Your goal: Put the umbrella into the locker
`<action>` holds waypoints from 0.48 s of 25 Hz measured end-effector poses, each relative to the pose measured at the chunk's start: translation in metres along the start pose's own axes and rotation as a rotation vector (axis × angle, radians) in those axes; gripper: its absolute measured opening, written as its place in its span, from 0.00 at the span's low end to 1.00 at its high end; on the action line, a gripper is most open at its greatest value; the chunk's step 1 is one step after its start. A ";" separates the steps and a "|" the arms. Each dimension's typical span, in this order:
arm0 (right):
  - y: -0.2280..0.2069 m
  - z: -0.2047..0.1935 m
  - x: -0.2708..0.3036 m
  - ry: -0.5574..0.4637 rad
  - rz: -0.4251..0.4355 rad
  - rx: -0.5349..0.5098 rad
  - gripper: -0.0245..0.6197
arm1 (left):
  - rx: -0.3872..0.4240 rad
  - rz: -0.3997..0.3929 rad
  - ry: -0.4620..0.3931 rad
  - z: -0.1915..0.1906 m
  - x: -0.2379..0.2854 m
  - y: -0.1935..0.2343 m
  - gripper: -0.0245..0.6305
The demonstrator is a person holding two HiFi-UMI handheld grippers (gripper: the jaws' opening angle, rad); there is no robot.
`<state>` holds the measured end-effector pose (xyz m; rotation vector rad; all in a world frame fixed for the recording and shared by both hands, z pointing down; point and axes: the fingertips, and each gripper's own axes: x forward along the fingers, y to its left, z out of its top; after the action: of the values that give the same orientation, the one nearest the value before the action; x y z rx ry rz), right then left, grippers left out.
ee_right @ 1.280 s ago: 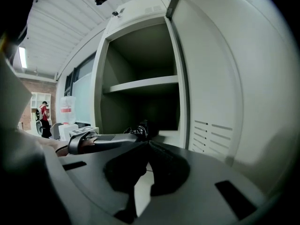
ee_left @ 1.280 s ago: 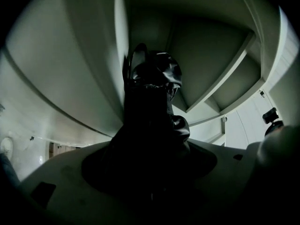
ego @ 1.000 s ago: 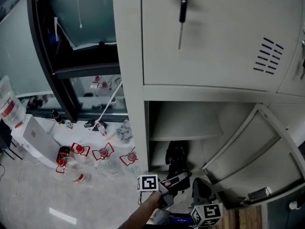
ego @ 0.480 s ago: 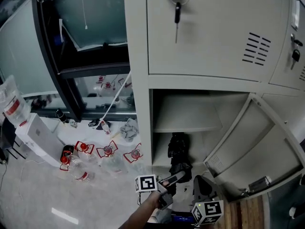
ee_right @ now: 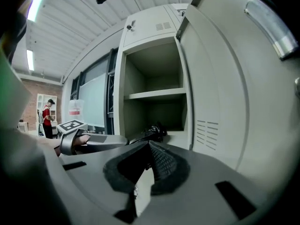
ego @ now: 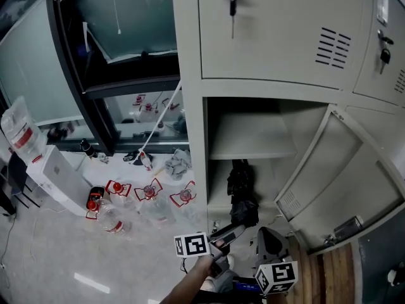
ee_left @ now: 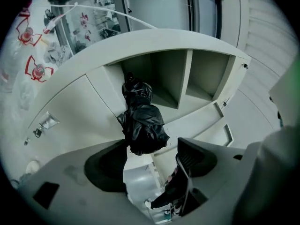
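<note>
The folded black umbrella stands upright in the lower compartment of the grey locker, under its shelf. The compartment's door hangs open to the right. My left gripper is low in front of the compartment, open, with the umbrella just beyond its tips and nothing between the jaws. To its right, my right gripper points at the same compartment. Its jaws meet at the tip, shut and empty. In the right gripper view, the umbrella shows past the left gripper.
Several water bottles with red labels lie on the floor left of the locker, beside a white box and a grey cloth. A white pole leans on the window sill. A key hangs in the upper locker door. A person stands far off.
The head view has swung so the locker sits lower and more to the left. The umbrella stays in the compartment; the left gripper has drawn back a little from it.
</note>
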<state>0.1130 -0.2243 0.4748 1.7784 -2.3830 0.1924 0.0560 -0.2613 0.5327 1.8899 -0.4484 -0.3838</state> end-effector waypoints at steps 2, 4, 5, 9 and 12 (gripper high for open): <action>0.005 -0.001 -0.003 -0.005 0.008 0.001 0.04 | 0.037 0.006 -0.018 0.003 -0.008 -0.005 0.55; 0.010 -0.001 -0.005 -0.010 0.015 0.002 0.04 | 0.078 -0.010 -0.055 0.008 -0.016 -0.016 0.41; 0.011 -0.001 -0.007 -0.013 0.017 0.000 0.04 | 0.106 -0.015 -0.070 0.011 -0.019 -0.022 0.33; 0.016 0.001 -0.009 -0.020 0.018 -0.012 0.04 | 0.229 -0.001 -0.079 0.016 -0.023 -0.040 0.12; 0.018 0.003 -0.012 -0.018 0.016 -0.029 0.04 | 0.247 -0.017 -0.089 0.018 -0.025 -0.046 0.07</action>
<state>0.0985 -0.2086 0.4692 1.7564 -2.4004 0.1444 0.0317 -0.2489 0.4850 2.1225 -0.5603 -0.4415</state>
